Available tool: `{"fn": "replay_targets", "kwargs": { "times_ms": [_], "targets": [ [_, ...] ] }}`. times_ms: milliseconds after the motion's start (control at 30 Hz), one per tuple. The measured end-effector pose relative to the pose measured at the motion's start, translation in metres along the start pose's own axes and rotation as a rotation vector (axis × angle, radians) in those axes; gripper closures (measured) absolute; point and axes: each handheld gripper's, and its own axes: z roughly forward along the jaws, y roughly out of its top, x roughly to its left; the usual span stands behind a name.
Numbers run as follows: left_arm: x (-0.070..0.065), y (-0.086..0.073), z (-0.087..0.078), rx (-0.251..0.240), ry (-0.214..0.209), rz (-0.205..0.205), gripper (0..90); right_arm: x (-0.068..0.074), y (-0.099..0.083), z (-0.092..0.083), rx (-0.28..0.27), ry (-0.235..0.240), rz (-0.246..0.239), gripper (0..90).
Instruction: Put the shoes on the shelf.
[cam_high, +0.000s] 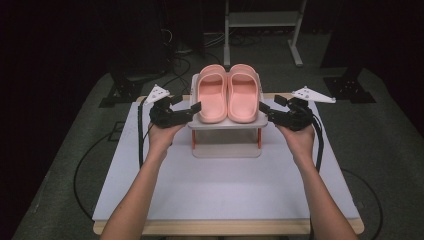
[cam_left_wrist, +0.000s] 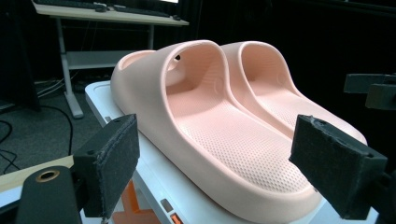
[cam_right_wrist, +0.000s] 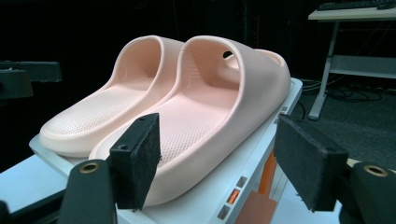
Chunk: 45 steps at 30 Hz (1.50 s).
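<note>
Both grippers stand wide open and hold nothing. Seen from above, the left gripper (cam_high: 196, 106) is just beside the left edge of the small white rack (cam_high: 227, 122), and the right gripper (cam_high: 264, 106) just beside its right edge — neither touches a slipper. In each gripper view the black pads (cam_left_wrist: 114, 163) are apart, with the heel of the nearest slipper beyond them, not pressed.

On top of the rack, the left slipper (cam_high: 212, 92) and the right slipper (cam_high: 243, 92) lie side by side, touching, toes pointing away from the person. I judge the placing done — only pulling the hands back from the rack seems left.
</note>
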Motion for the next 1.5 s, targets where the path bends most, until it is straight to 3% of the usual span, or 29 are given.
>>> {"fn": "replay_targets", "kwargs": {
  "times_ms": [200, 833, 1500],
  "targets": [
    [0.000, -0.003, -0.006, -0.003, 0.007, -0.008, 10.7, -0.001, -0.003, -0.005, 0.002, 0.005, 0.002, 29.1],
    [-0.006, -0.013, -0.025, -0.001, -0.006, 0.008, 9.1, 0.004, -0.018, -0.021, 0.013, 0.010, -0.017, 26.1],
    [-0.007, -0.036, -0.042, -0.006, -0.011, -0.005, 7.9, 0.000, -0.039, -0.035, 0.030, 0.002, -0.011, 24.8]
  ]
}}
